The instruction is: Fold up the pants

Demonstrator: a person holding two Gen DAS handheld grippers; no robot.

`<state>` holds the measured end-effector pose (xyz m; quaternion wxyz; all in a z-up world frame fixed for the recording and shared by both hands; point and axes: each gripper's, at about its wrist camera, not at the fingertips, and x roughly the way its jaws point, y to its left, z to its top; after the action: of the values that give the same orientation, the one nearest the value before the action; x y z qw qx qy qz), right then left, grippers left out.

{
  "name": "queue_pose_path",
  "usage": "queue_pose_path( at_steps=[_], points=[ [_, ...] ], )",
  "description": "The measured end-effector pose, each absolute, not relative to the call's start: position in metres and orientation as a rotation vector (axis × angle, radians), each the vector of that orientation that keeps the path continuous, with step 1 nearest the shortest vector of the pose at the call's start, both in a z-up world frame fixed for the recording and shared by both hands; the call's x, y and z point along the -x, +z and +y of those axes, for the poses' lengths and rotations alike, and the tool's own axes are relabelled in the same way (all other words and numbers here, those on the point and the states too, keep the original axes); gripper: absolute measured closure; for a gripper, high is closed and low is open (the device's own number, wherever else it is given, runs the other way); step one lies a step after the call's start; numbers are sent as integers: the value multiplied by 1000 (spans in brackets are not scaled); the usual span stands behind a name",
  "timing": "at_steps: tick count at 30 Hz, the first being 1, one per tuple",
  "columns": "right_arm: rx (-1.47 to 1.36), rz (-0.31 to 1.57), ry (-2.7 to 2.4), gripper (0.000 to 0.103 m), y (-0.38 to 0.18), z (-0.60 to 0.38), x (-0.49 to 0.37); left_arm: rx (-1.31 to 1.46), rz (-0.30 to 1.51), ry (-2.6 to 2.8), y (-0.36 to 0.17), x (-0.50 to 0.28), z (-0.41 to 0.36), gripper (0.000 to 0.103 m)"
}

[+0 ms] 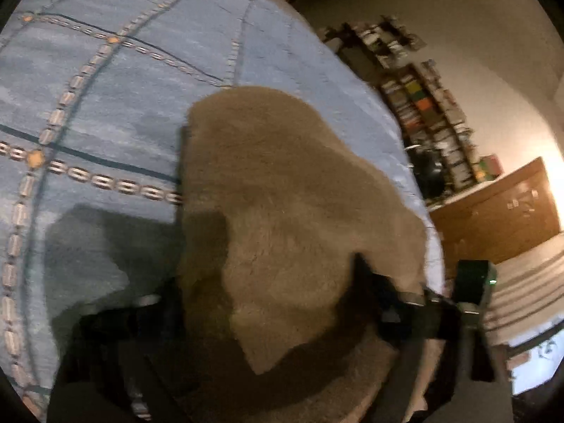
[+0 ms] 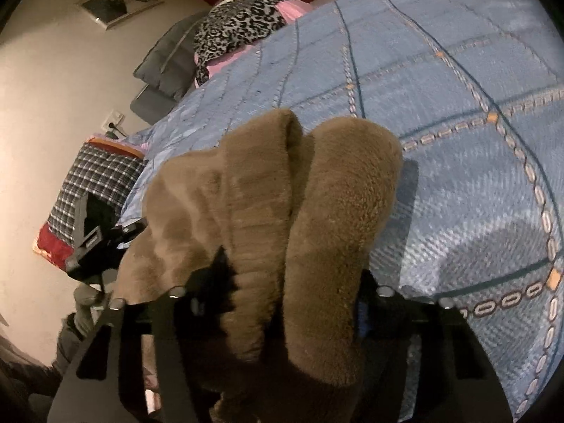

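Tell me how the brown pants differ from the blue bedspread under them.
The pants are plain brown and fuzzy; the bedspread is blue, with lines of chain pattern crossing it. The pants are bunched into thick rolled folds; the bedspread lies spread flat. The pants cover a small patch; the bedspread fills the bed. Both are soft fabric.

The left gripper (image 1: 268, 303) is matte black, its flat fingers (image 1: 366, 275) carrying silver screw heads and a blue patch at 3 o'clock. The right gripper (image 2: 292, 299) is the same black build: angular plates, round silver screws along a crossbar, a blue pad at 3 o'clock. A gloved hand (image 2: 84, 303) in grey shows at 9 o'clock.
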<state>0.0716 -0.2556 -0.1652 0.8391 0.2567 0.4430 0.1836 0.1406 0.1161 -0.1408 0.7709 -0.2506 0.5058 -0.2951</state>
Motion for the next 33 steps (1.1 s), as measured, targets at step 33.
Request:
queue_pose_path(
  at_steps=[33],
  points=[
    [-292,839,379,54,-159,-209,-357,424,846,-420,-124,-343,143,48]
  ],
)
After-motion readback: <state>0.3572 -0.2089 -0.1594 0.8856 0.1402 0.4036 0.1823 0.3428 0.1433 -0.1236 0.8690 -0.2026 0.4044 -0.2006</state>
